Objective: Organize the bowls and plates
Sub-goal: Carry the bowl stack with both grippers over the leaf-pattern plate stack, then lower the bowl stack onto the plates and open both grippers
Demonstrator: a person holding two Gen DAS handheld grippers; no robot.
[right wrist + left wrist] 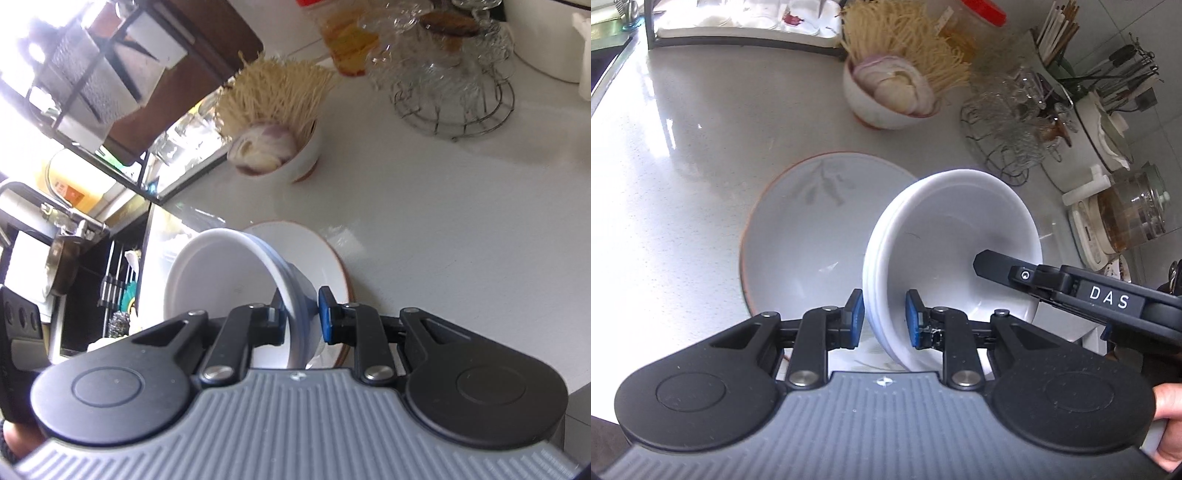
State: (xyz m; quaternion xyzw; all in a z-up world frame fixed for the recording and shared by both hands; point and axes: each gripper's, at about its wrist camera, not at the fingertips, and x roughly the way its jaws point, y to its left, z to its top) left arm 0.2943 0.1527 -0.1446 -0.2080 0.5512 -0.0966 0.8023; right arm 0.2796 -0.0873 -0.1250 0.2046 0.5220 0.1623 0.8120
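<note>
A stack of white bowls [945, 236] is held tilted over a large white plate [798, 229] with a brown rim on the counter. My left gripper [884, 317] is shut on the near rim of the stack. My right gripper [301, 314] is shut on the far side of the same stack [229, 266], one finger inside and one outside the wall. The right gripper's finger [993, 266] shows inside the bowl in the left wrist view. The plate [325, 254] also shows under the bowls in the right wrist view.
A white bowl of sliced onion [894, 92] stands behind the plate with dry noodles [908, 40] beside it. A wire rack of glassware [1008, 122], a utensil holder [1056, 40] and a glass kettle [1126, 218] line the right side. The sink area [74, 266] lies left.
</note>
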